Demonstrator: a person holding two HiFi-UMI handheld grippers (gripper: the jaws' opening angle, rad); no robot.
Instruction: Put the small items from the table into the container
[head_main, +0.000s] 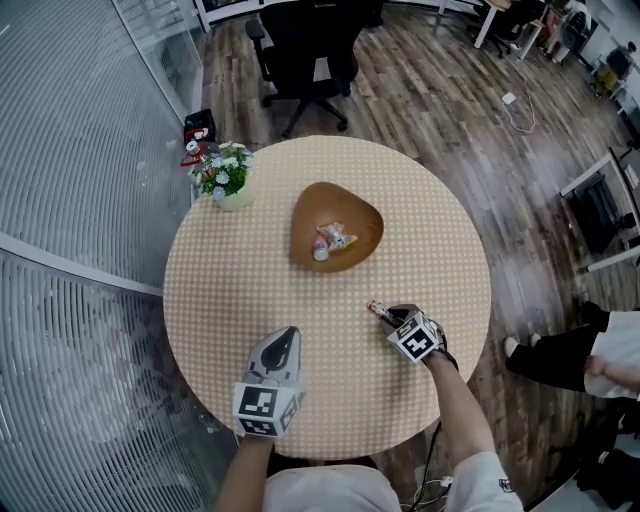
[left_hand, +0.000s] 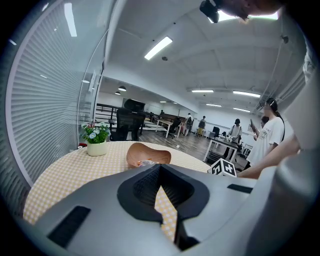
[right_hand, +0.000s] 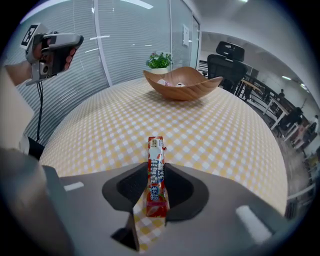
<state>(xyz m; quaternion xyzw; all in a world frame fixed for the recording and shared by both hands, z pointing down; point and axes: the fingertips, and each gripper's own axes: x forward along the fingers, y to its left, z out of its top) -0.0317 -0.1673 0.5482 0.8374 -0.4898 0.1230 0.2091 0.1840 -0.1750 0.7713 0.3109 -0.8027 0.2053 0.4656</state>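
Candy stick (right_hand: 156, 172): a red wrapped stick lying lengthwise between the jaws of the right gripper (head_main: 392, 316), its far end sticking out past them.
Right gripper: clenched on the candy stick, tilted steeply down at the surface (head_main: 250, 300), on the person's side of the bowl.
Bowl (head_main: 362, 212): brown wooden, near the middle of the round checked surface, with a few small wrapped items (head_main: 332, 240) inside.
Left gripper (head_main: 283, 345): jaws together with nothing between them, above the near part of the surface, well apart from the bowl.
Flower pot (head_main: 228, 178): at the far left edge.
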